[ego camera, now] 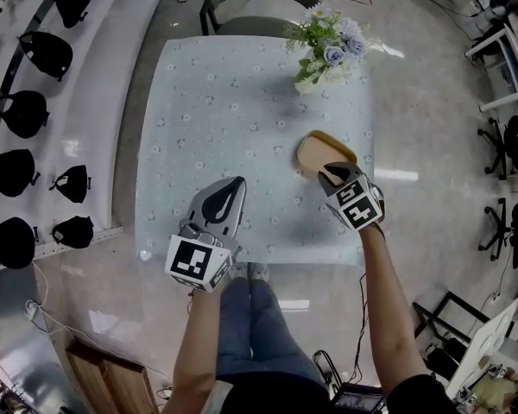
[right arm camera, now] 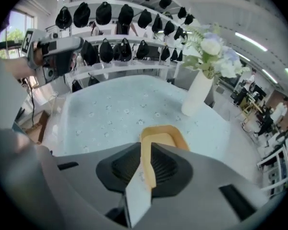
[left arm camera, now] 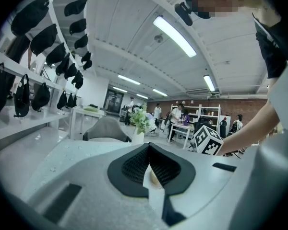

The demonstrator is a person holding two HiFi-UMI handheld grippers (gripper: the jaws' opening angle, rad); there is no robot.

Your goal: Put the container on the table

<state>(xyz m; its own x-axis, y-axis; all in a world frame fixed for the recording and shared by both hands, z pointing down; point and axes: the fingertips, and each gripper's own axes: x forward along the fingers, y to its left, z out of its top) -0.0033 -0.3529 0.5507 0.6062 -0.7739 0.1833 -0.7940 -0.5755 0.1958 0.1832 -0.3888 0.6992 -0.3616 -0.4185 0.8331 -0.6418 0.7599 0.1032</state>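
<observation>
Container at table's right — flower vase behind it.

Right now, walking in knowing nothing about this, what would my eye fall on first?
Most likely the tan container, clamped by its rim in the right hand-held gripper at the near right of the flowered table. Next comes the vase of flowers at the table's far right. Then there are the rows of black caps on the white shelves along the left.
</observation>
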